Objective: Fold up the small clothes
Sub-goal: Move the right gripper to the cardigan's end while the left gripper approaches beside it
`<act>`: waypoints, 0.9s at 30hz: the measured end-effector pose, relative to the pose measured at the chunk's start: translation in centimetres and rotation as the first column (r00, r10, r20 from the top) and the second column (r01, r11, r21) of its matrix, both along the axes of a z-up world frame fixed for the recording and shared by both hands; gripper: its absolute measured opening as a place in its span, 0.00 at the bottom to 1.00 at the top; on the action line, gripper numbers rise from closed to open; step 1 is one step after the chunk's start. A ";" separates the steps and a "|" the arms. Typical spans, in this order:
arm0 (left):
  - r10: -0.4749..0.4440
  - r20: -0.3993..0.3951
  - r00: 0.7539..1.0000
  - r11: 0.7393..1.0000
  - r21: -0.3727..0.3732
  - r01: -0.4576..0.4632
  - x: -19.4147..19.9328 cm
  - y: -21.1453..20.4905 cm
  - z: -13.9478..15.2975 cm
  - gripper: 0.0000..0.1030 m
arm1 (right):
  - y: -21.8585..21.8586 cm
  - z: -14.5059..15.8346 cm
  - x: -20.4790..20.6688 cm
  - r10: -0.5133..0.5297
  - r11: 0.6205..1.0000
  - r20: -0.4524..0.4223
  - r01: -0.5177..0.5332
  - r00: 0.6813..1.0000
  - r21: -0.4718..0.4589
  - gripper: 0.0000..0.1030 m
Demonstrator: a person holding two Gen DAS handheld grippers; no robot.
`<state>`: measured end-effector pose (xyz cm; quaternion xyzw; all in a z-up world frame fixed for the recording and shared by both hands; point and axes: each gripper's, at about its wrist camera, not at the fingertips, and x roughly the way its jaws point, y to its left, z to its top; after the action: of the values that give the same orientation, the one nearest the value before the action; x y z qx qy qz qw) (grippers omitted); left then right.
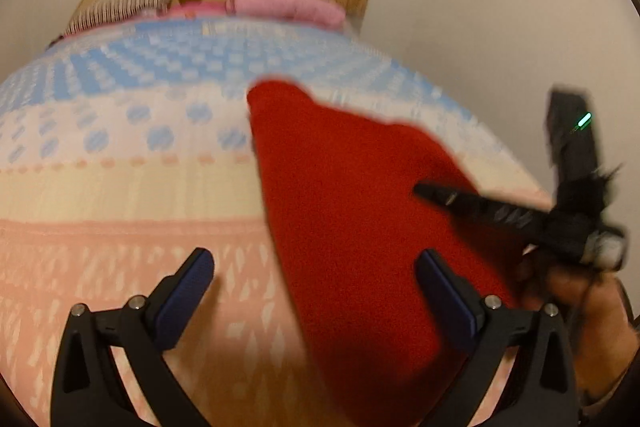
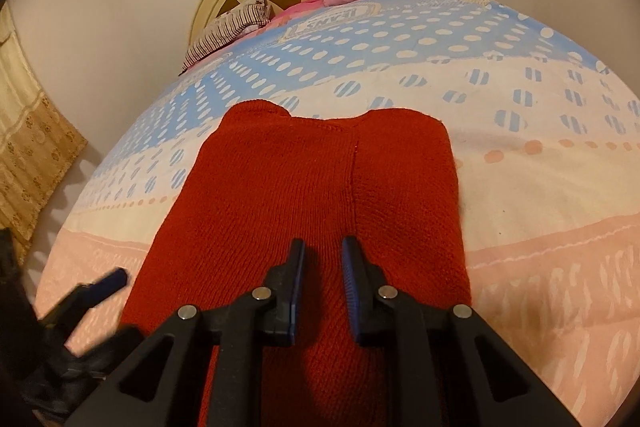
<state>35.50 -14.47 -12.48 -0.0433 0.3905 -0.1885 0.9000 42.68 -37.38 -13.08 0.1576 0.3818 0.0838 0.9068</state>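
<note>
Bedsheet (image 2: 520,195) bears red knit (image 2: 304,187); right gripper (image 2: 320,259) fingers narrowed above.

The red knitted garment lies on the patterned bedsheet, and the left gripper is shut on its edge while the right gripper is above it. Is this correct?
Not quite. The left gripper is not shut on anything: in the left wrist view its jaws stand wide open, apart from the cloth. The rest holds: the red knitted garment lies on the patterned bedsheet, and the right gripper is above it.
</note>
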 end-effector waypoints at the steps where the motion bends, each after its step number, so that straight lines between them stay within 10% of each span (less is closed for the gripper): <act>1: -0.006 -0.022 1.000 1.000 -0.010 0.005 0.3 0.2 -0.5 1.00 | -0.3 -0.1 0.1 0.006 1.000 0.003 -0.006 1.000 0.015 0.17; 27: -0.049 -0.051 0.998 0.988 -0.149 0.041 0.1 1.5 -0.7 1.00 | -8.7 -1.0 -1.1 -0.036 0.941 -0.010 0.038 0.999 0.335 0.32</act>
<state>35.58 -12.97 -13.20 -0.1061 0.4008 -0.2357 0.8789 41.61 -46.12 -14.13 0.3170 0.3608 0.1301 0.8674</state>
